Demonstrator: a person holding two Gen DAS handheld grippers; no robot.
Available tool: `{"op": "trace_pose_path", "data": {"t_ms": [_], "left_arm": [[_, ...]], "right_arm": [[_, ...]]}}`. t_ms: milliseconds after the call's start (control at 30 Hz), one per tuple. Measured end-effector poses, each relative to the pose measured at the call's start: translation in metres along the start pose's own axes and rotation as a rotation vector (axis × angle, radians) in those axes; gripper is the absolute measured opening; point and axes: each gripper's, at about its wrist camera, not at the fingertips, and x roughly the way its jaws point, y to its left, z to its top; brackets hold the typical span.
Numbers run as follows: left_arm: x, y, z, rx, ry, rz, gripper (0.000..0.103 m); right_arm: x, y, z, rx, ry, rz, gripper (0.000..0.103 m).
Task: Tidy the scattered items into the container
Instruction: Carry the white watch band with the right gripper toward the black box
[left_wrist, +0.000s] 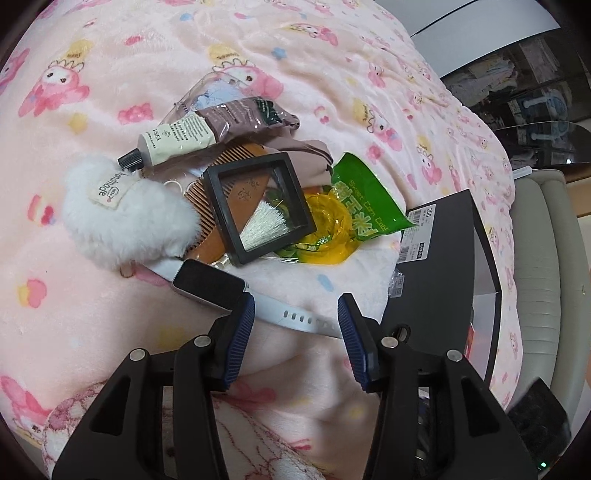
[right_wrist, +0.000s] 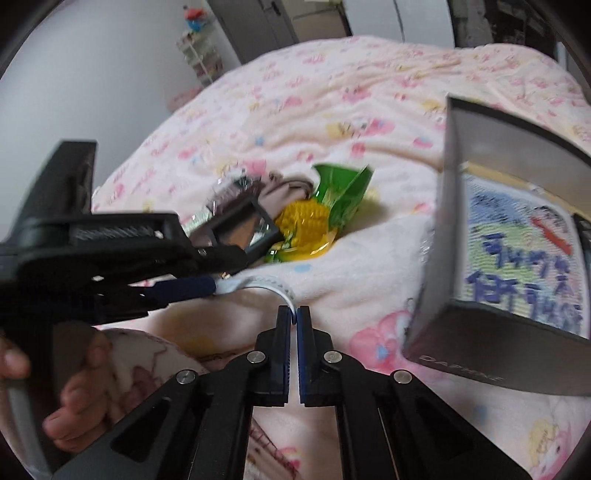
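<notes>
A smartwatch (left_wrist: 208, 284) with a white strap (left_wrist: 295, 317) lies on the pink blanket, just in front of a pile of items. My left gripper (left_wrist: 297, 332) stands open, and the strap runs across the gap at its fingertips. In the right wrist view my right gripper (right_wrist: 294, 314) is shut on the end of the white strap (right_wrist: 266, 282); the left gripper (right_wrist: 207, 286) reaches in from the left at the strap's other part. The pile holds a white fluffy pouch (left_wrist: 125, 214), a cream tube (left_wrist: 173, 142), a wooden comb (left_wrist: 207, 192), a black frame box (left_wrist: 258, 206) and a green corn pack (left_wrist: 354, 199).
A black box (left_wrist: 443, 266), the container, stands open at the right; in the right wrist view the box (right_wrist: 498, 339) shows a colourful printed item inside. A person's hand (right_wrist: 74, 391) holds the left gripper. A beige cloth (left_wrist: 306, 162) lies under the pile. The bed's edge is at the far right.
</notes>
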Motion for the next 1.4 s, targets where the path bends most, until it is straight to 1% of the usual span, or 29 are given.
{"op": "trace_pose_path", "data": {"t_ms": [33, 100, 167, 233, 267, 300, 333, 400, 500, 600, 733, 800, 867, 933, 1000, 1067, 1100, 1200, 1267, 1367, 1400], "left_arm": [[0.000, -0.001, 0.000, 0.011, 0.004, -0.020, 0.049], [0.003, -0.006, -0.002, 0.061, 0.039, -0.061, 0.051], [0.001, -0.010, -0.006, 0.084, 0.041, -0.098, 0.051], [-0.001, -0.012, -0.009, 0.096, 0.024, -0.060, 0.051], [-0.001, -0.014, -0.010, 0.104, 0.030, -0.066, 0.051], [0.000, -0.016, -0.011, 0.118, 0.045, -0.087, 0.051], [0.004, -0.019, -0.012, 0.136, 0.079, -0.124, 0.051], [0.011, -0.023, -0.017, 0.147, 0.121, -0.147, 0.051], [0.020, -0.042, -0.031, 0.226, 0.158, -0.161, 0.051], [0.027, -0.062, -0.048, 0.324, 0.203, -0.194, 0.051], [0.033, -0.077, -0.060, 0.372, 0.234, -0.218, 0.051], [0.038, -0.084, -0.068, 0.391, 0.263, -0.229, 0.051], [0.047, -0.091, -0.079, 0.418, 0.300, -0.223, 0.051], [0.056, -0.096, -0.087, 0.429, 0.321, -0.199, 0.051], [0.066, -0.098, -0.094, 0.418, 0.337, -0.178, 0.051], [0.072, -0.098, -0.097, 0.394, 0.338, -0.173, 0.051], [0.073, -0.098, -0.097, 0.384, 0.331, -0.170, 0.051], [0.073, -0.096, -0.096, 0.359, 0.294, -0.156, 0.051], [0.070, -0.092, -0.093, 0.334, 0.257, -0.153, 0.051], [0.065, -0.087, -0.089, 0.294, 0.205, -0.145, 0.051], [0.065, -0.084, -0.087, 0.276, 0.198, -0.141, 0.051]], "right_arm": [[-0.008, -0.001, 0.000, 0.007, -0.018, 0.004, 0.001], [-0.022, -0.004, -0.001, 0.028, -0.047, 0.017, 0.001], [-0.033, -0.008, -0.005, 0.032, -0.070, -0.002, 0.001], [-0.044, -0.014, -0.013, 0.039, -0.086, -0.019, 0.001], [-0.051, -0.019, -0.018, 0.044, -0.099, -0.045, 0.001], [-0.056, -0.023, -0.023, 0.049, -0.106, -0.063, 0.001], [-0.061, -0.031, -0.028, 0.063, -0.112, -0.083, 0.001], [-0.076, -0.049, -0.041, 0.100, -0.111, -0.103, 0.001], [-0.100, -0.071, -0.060, 0.133, -0.124, -0.143, 0.001], [-0.118, -0.097, -0.076, 0.174, -0.135, -0.250, 0.001], [-0.135, -0.143, -0.087, 0.314, -0.136, -0.316, 0.002], [-0.142, -0.153, -0.091, 0.362, -0.139, -0.350, 0.002], [-0.146, -0.154, -0.089, 0.365, -0.148, -0.320, 0.002], [-0.150, -0.150, -0.087, 0.363, -0.162, -0.284, 0.004], [-0.150, -0.144, -0.087, 0.352, -0.173, -0.251, 0.007], [-0.145, -0.138, -0.088, 0.328, -0.162, -0.240, 0.009], [-0.139, -0.136, -0.088, 0.317, -0.143, -0.229, 0.011], [-0.111, -0.137, -0.086, 0.301, -0.054, -0.189, 0.012], [-0.096, -0.140, -0.085, 0.334, -0.009, -0.173, 0.012], [-0.087, -0.150, -0.079, 0.396, -0.014, -0.119, 0.012], [-0.085, -0.152, -0.077, 0.404, -0.016, -0.115, 0.012]]}}
